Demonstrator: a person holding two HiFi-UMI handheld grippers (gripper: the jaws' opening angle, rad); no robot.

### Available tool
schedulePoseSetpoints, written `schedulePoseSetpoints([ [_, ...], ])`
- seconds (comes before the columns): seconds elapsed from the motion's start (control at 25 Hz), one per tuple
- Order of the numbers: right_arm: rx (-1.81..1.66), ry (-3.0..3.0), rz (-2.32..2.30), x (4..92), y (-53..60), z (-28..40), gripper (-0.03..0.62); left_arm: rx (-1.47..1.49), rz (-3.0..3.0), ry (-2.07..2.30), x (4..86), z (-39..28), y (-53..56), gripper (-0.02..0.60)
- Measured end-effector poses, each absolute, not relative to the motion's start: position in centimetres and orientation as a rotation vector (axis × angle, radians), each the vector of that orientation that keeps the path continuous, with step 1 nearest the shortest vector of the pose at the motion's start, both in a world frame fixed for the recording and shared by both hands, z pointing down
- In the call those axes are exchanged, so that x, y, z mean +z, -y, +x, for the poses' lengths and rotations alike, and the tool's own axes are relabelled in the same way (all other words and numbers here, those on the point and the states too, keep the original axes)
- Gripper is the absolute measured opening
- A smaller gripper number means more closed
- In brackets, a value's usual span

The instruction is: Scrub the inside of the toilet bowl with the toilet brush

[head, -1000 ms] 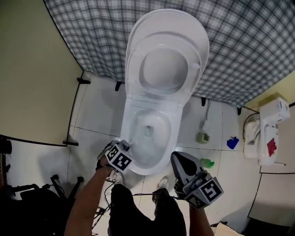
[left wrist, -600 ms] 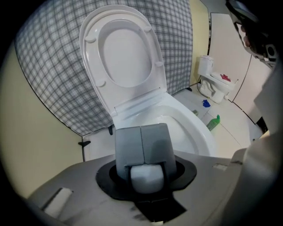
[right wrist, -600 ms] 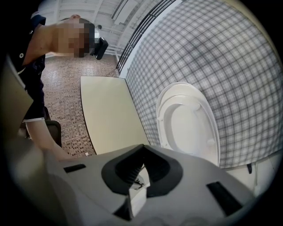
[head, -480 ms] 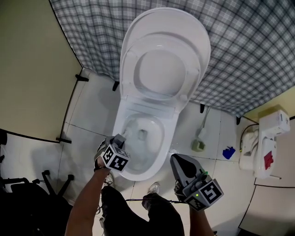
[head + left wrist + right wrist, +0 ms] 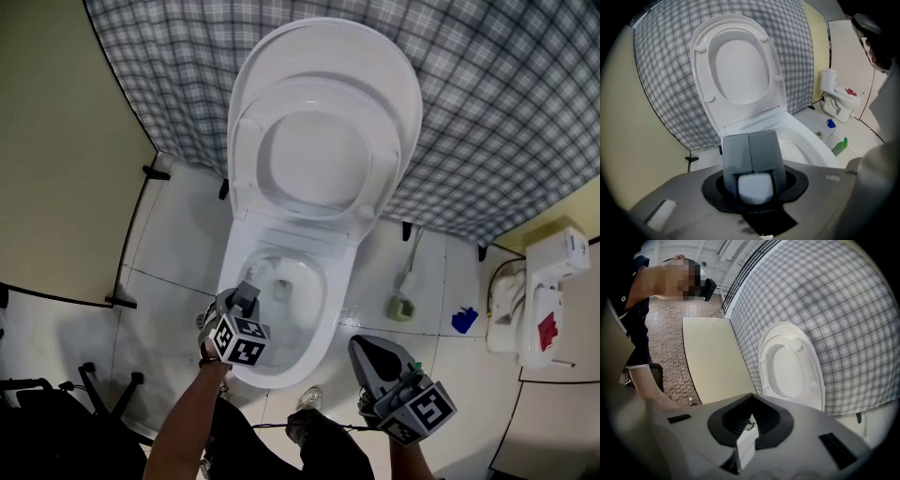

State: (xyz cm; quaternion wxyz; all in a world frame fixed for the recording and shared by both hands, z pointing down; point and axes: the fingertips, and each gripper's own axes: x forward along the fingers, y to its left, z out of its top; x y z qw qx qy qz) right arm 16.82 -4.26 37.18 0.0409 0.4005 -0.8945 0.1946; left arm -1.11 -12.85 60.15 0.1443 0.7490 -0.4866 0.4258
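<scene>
The white toilet stands with lid (image 5: 319, 112) and seat raised, and its bowl rim (image 5: 333, 305) is open below them. My left gripper (image 5: 247, 293) hangs over the bowl's left rim. In the left gripper view its grey fingers (image 5: 749, 136) meet along one seam, with nothing seen between the tips, and the bowl rim (image 5: 813, 145) lies beyond. The toilet brush (image 5: 410, 258) leans in its greenish holder (image 5: 399, 307) on the floor right of the toilet, away from both grippers. My right gripper (image 5: 367, 345) floats right of the bowl's front, its jaws together and empty, tilted up towards the lid (image 5: 790, 364).
A checked curtain (image 5: 487, 112) hangs behind the toilet. On the floor to the right lie a blue object (image 5: 463, 321), a green bottle (image 5: 839, 146) and a white unit (image 5: 544, 281). A person's shoe (image 5: 307, 398) is at the bowl's front. Dark stand legs (image 5: 94, 384) sit lower left.
The left gripper has moved forward from beside the bowl's front left to over its left rim. The view has shifted, so the toilet sits lower and further left. The right gripper has barely moved.
</scene>
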Motion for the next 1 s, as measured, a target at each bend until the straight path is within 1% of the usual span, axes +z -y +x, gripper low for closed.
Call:
schedulePoseSetpoints([
  [0.28, 0.623, 2.701, 1.279, 38.2, 3.7, 17.8, 0.0, 1.109, 2.185, 1.396, 60.2, 1.1, 14.0, 0.164],
  [0.6, 0.651, 2.654, 1.407, 38.8, 2.3, 19.0, 0.0, 1.055, 2.264, 1.285, 60.6, 4.1, 14.0, 0.166],
  [1.0, 0.702, 2.578, 1.576, 40.5, -1.2, 21.1, 0.0, 1.083, 2.464, 1.081, 60.0, 9.2, 11.1, 0.166],
])
